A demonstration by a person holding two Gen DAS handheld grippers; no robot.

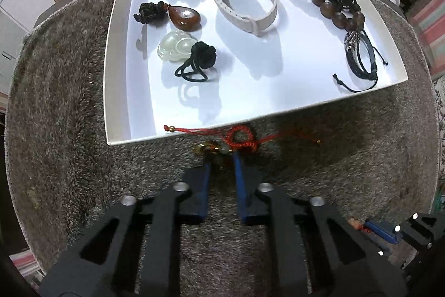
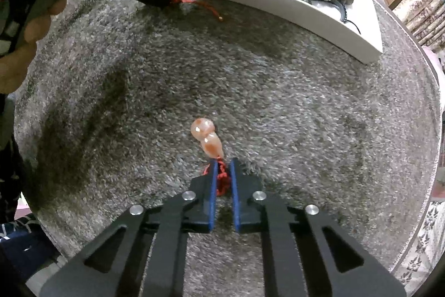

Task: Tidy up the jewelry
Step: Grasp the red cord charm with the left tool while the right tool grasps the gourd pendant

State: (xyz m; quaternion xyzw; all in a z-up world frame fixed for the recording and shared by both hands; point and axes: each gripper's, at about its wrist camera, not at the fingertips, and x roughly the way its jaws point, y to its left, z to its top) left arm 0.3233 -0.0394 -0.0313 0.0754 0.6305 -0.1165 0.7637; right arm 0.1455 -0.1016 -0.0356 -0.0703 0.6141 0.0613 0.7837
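Right tool [image 2: 223, 164] pinching gourd pendant [image 2: 206, 136] cord, gourd pointing forward-left

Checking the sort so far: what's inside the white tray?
Inside the tray: a watch, two pendants, bead bracelet, cord bracelets, black and cream scrunchies. Its near wall hides part of the floor.

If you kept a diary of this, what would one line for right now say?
left gripper: shut on red cord bracelet, beside white tray | right gripper: shut on orange gourd pendant cord, over grey rug
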